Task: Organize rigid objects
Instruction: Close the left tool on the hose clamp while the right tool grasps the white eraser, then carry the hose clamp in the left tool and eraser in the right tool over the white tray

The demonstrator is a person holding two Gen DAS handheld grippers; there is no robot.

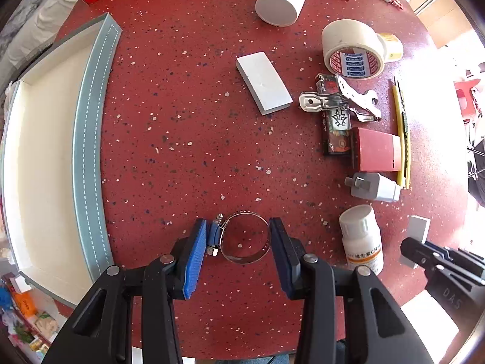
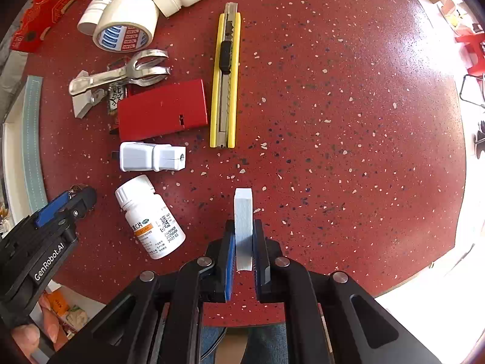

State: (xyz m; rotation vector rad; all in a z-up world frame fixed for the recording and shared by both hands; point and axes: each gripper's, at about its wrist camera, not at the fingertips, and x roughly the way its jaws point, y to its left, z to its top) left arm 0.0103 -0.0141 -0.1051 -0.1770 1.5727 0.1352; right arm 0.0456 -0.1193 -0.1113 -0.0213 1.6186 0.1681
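Though clamped, white block (image 2: 243, 230) half-hidden behind right tool (image 2: 244, 242) pads.

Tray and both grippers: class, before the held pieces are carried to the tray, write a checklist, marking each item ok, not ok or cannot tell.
1. Right gripper shut on the white block: ok.
2. Left gripper pads touch the hose clamp on both sides: ok.
3. Hose clamp lifted clear of the table: cannot tell.
4. Tray has free space: ok.
5. Bare table between hose clamp and tray: ok.
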